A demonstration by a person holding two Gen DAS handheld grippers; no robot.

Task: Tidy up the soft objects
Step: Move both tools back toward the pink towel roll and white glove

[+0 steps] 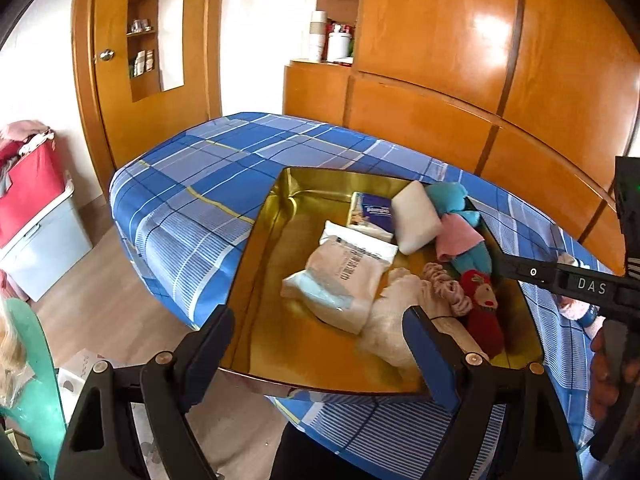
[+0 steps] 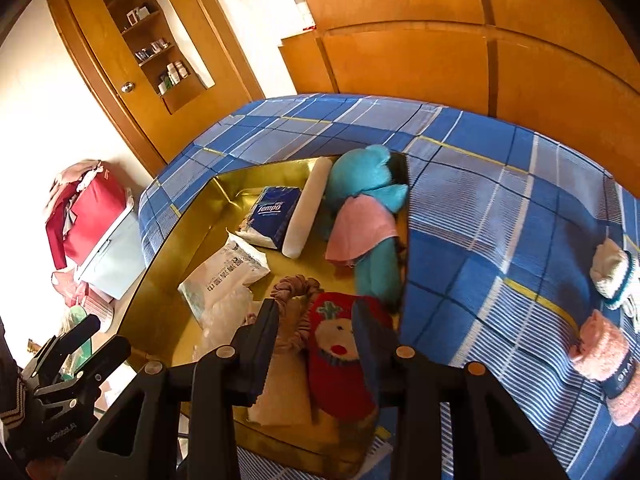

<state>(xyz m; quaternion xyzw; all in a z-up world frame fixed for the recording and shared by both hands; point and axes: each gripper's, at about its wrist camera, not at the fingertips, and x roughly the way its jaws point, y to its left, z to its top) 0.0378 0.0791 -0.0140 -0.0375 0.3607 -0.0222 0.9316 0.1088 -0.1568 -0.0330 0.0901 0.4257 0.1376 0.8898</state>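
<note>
While most of the soft things already lie in the gold tray (image 1: 256, 248) on the blue checked bed (image 1: 192, 168), the job looks well along but not finished. In the tray I count one blue stuffed toy (image 2: 364, 184) with a pink cloth (image 2: 360, 228), one white pad (image 2: 306, 208), one blue tissue pack (image 2: 272, 212), one white plastic packet (image 2: 224, 272), one pink scrunchie (image 2: 294, 286), one beige cloth (image 1: 400, 312) and one red sock (image 2: 340, 360) with a face on it. Two socks are left out on the bed, well apart from the tray: a white sock (image 2: 610, 268) and a pink sock (image 2: 604, 352).

The right gripper (image 2: 316, 336) stands over the red sock with its jaws partly open, one on each side of the sock; I judge it is just letting go or just taking hold, and I cannot tell which. The left gripper (image 1: 320, 344) hangs wide open at the near rim of the tray and holds nothing. What is left, as I judge it, is to bring the two socks in
</note>
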